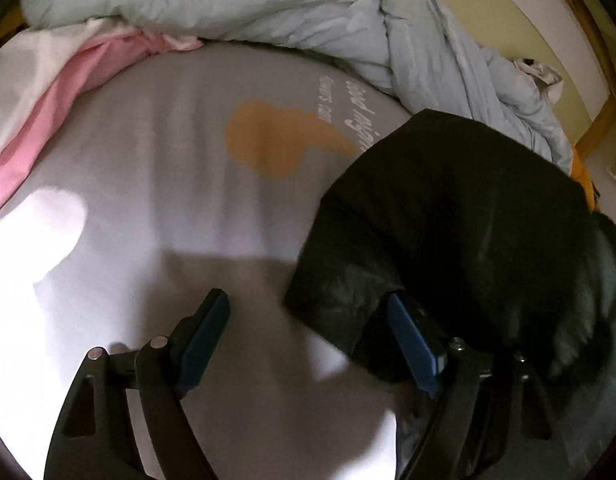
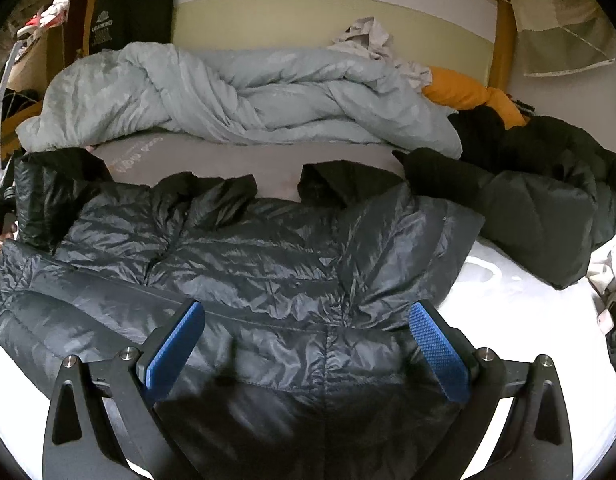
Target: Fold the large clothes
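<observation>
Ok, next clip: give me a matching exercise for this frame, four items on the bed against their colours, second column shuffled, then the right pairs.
Things:
1. puffer jacket
2. duvet
3. cushion
4. gripper pads

Colours:
A. orange
B. blue
C. pale grey-blue
D. black

Pairs: 1-D, 2-C, 3-A, 4-B

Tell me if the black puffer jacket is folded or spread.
Mostly spread: the black puffer jacket lies flat across the bed, collar away, left sleeve doubled over.
</observation>
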Demonstrator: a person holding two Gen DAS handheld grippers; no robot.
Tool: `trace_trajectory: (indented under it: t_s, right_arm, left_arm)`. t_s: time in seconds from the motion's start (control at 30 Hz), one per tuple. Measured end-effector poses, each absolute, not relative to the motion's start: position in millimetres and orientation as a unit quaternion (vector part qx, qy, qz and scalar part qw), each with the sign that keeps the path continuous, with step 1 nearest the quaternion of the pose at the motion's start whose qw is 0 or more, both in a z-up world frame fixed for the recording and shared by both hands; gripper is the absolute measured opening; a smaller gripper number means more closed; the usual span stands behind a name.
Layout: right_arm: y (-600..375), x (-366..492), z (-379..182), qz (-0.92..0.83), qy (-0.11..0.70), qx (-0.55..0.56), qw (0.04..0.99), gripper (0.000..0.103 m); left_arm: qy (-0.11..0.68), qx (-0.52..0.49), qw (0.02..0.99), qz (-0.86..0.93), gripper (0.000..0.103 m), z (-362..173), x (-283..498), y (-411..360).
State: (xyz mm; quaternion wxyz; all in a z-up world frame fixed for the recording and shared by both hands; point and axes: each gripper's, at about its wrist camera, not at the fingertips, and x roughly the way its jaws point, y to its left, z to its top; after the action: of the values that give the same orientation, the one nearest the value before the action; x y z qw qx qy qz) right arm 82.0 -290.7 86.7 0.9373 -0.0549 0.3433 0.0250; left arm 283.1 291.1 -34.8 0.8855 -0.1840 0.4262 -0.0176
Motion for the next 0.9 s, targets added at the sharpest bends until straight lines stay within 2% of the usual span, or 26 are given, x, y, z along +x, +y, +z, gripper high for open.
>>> trace_trajectory:
  t_s: [0.07,0.13,0.17,0.2,0.27,0.4,0.53,0.63,0.77,0.9]
  right_arm:
    - [-287,86,83,0.028,0.35,-0.055,0.935,0.103]
    - [-282,89,81,0.033,0.353,-0.06,0.933,0.103]
    - [-279,89,81,0.034,0.353,-0.065,0.933,0.103]
    - [-276,89,80,0.036,0.353,-0.071,0.932,0.103]
    - [-272,86,81,0.037,0.347,-0.086,0.933,0.103]
    - [-271,80,88,0.032,0.331,-0.105,0.937,0.103]
    - [-279,77,96,0.03,0.327,-0.085,0.941,0.103]
    - [-288,77,99,0.02,0.331,-0.068,0.941,0.103]
    - [-303,76,103,-0.002,0.332,-0.042,0.942,0.103]
    - [-316,73,108,-0.009,0.333,-0.021,0.943,0.103]
  left_arm:
    - [0.423,-0.172,0.89,-0.015,0.079,-37,287,287]
    - [0.414,-0.166,0.895,-0.008,0.048,-37,286,288]
    - [0.41,-0.168,0.897,-0.006,0.012,-35,284,290]
    - [0.401,-0.177,0.899,-0.011,0.005,-31,280,293]
    - [0.358,-0.189,0.914,-0.021,0.004,-14,265,299]
    - [0.274,-0.185,0.942,-0.061,0.003,55,229,290]
    - [0.207,-0.147,0.959,-0.13,0.003,129,186,242]
    - [0.188,-0.121,0.956,-0.191,0.003,165,156,190]
    - [0.192,-0.075,0.946,-0.251,0.004,181,119,115]
    - [0.216,-0.064,0.934,-0.277,0.004,157,90,62]
